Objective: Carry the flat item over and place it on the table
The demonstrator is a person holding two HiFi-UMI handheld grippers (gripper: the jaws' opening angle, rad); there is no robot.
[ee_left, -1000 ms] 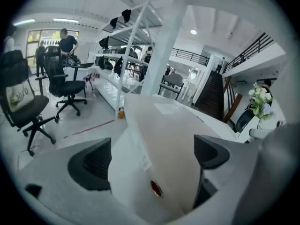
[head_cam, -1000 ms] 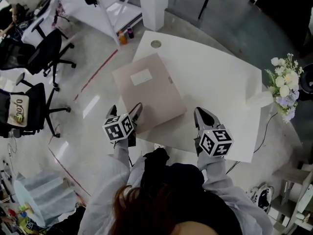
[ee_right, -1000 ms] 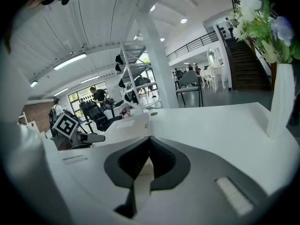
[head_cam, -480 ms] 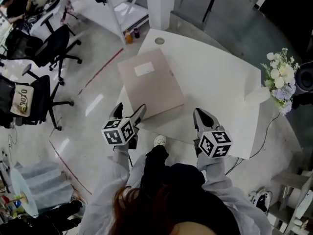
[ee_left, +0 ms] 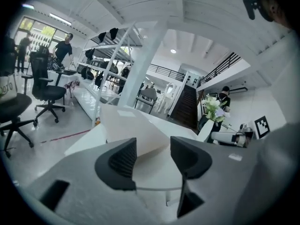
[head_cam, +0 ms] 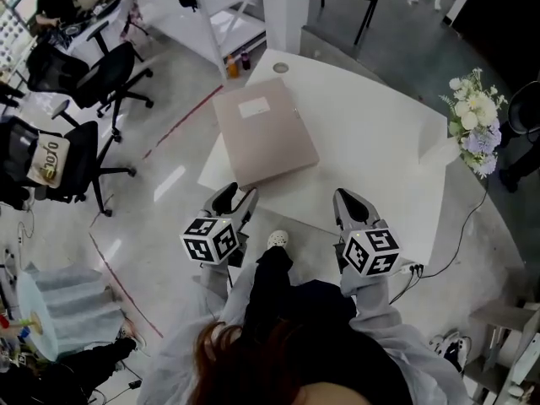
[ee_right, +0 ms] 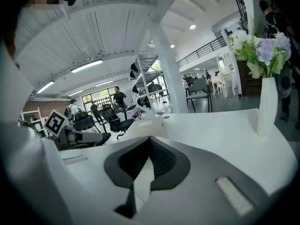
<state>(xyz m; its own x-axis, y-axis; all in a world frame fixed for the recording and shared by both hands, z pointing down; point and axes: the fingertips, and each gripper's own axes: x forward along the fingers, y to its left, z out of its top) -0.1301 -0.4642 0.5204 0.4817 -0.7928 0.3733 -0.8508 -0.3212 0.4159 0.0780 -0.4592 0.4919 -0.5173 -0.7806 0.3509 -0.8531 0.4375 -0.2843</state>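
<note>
Flat beige card folder (head_cam: 268, 137) w/ white label (head_cam: 254, 106); white rounded tbl (head_cam: 371, 142); white+lilac flower bunch (head_cam: 474, 118); grey floor (head_cam: 152, 226).

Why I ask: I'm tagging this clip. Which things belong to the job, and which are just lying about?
Job: beige flat box, lying on the white table; left hand-held gripper, jaws closing on nothing; right hand-held gripper, shut and empty.
Lying about: vase of flowers; office chairs; white shelf rack.

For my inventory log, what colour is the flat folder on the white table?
Pale pinkish-beige flat folder, white label; clearest in head view.
</note>
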